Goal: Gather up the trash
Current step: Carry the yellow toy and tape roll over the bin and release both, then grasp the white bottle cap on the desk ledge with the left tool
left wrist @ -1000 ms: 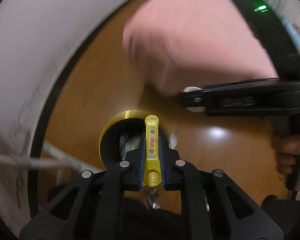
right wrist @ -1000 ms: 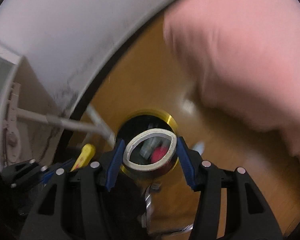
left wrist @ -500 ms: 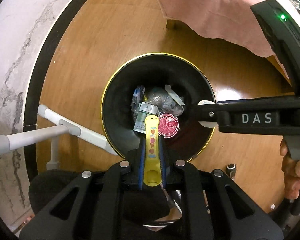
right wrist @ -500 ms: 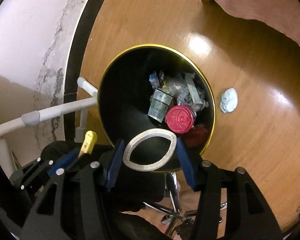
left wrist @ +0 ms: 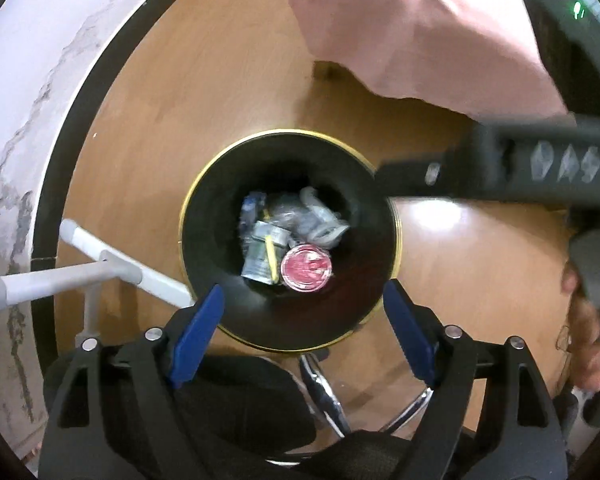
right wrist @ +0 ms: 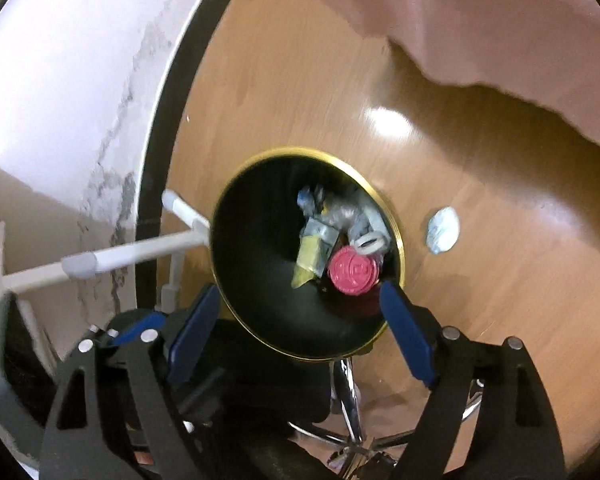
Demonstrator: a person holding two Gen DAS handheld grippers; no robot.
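Note:
A black trash bin with a gold rim (left wrist: pixel 204 200) (right wrist: pixel 396 220) stands on the wooden floor below both grippers. Inside lie a red lid (left wrist: pixel 306 268) (right wrist: pixel 354 270), a green-grey carton (left wrist: pixel 260 256), crumpled wrappers (left wrist: pixel 300 212), a thin yellow stick (left wrist: pixel 271 260) and a white tape ring (right wrist: pixel 370 242). My left gripper (left wrist: pixel 302 332) is open and empty above the bin's near rim. My right gripper (right wrist: pixel 298 330) is open and empty above the bin too; its body crosses the left wrist view (left wrist: pixel 500 172).
A crumpled white paper ball (right wrist: pixel 443 230) lies on the floor right of the bin. A white pipe rack (left wrist: pixel 100 270) stands left of it by the marble wall (left wrist: pixel 16 120). A pink cloth (left wrist: pixel 420 28) hangs at the top. A chair's chrome base (right wrist: pixel 352 412) is below.
Both grippers opened over the bin. The yellow stick left my left gripper and the white tape ring left my right gripper; both now lie in the bin.

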